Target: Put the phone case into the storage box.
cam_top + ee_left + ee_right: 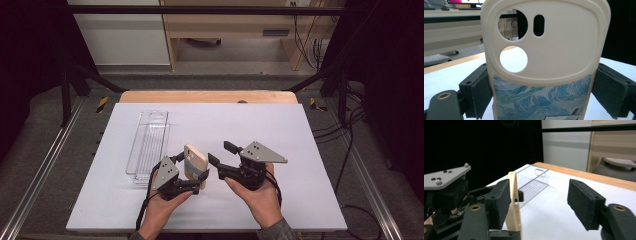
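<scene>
Cream-coloured plastic with a swirl of blue and white brushstrokes printed across its lower back: that is the phone case (544, 65), and it stands upright above the white bench (300, 130), pinched by its two long edges between the black padded jaws of the left gripper (192, 181). In the left gripper view the pads sit flush against both sides of the case, so the grip looks firm.

The right gripper (220, 152) is just beside the case, and its jaws are spread with nothing between them. In the right gripper view the case (513, 202) stands edge-on next to one pad, outside the gap and not pressed by it. Judging from this, the case now rests with the left hand alone, and the right hand is free.

What seems left is setting it down somewhere. The clear, long plastic tray (150, 145) lies on the bench just to the left of the left gripper, with nothing visible in it, and looks the likely destination, though that is only a guess.

The case itself is a thin shell with rounded corners. A raised oval panel at its top has two round holes and a short slot cut through, and the room shows through the upper hole. A small pale rectangle is printed near its bottom edge, but its detail is cut off.
</scene>
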### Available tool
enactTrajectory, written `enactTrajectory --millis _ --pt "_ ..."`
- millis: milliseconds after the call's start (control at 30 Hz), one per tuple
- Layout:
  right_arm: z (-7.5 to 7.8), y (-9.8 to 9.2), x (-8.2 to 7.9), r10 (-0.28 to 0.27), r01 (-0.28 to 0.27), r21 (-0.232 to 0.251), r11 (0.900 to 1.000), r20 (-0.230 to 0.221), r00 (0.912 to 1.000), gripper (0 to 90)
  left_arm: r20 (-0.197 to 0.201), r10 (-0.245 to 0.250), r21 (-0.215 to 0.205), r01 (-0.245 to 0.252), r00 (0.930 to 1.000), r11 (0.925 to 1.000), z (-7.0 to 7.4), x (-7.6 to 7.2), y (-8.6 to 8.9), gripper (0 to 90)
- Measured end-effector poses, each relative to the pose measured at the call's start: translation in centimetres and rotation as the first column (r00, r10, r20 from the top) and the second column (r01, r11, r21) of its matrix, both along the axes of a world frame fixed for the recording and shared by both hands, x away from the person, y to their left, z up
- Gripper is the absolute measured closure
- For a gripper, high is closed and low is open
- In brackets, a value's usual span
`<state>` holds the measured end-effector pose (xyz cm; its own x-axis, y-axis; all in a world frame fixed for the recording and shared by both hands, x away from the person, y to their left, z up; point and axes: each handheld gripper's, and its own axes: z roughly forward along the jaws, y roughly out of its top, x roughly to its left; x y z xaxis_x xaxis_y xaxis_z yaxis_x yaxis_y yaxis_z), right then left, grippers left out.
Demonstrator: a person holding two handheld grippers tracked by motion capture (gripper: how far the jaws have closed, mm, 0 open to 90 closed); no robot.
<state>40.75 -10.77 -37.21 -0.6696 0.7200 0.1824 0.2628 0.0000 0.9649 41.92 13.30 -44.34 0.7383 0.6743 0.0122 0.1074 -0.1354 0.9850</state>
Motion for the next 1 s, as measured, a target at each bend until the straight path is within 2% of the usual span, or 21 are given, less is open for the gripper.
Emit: enactTrajectory --millis 200,367,533,700,1000 --pt "0.1 -1.6 0.3 -0.055 0.055 0.003 0.998 0.012 0.9984 27.7 0.008 0.009 -0.006 -0.009 0.9999 0.9999 0.2 0.0 0.2 11.4" --pt "-0.8 -2.6 0.9 -0.087 0.087 -0.011 0.996 0.005 0.9962 21.0 0.011 0.015 -0.014 -0.014 0.9998 0.9998 0.4 -0.1 0.3 11.4" --pt "-2.1 -3.3 1.2 -0.112 0.113 -0.048 0.992 0.020 0.9935 11.4 0.012 0.026 -0.022 -0.026 0.9996 0.9994 0.6 -0.1 0.4 11.4" --pt "-3.5 -4.1 1.2 -0.145 0.147 -0.089 0.985 0.030 0.9890 6.5 0.013 0.033 -0.031 -0.033 0.9994 0.9990 1.0 -0.3 0.5 11.4" --pt "-5.8 -6.7 1.2 -0.220 0.226 -0.144 0.963 0.055 0.9738 6.3 0.009 0.064 -0.057 -0.063 0.9979 0.9964 2.1 -0.2 1.2 11.4"
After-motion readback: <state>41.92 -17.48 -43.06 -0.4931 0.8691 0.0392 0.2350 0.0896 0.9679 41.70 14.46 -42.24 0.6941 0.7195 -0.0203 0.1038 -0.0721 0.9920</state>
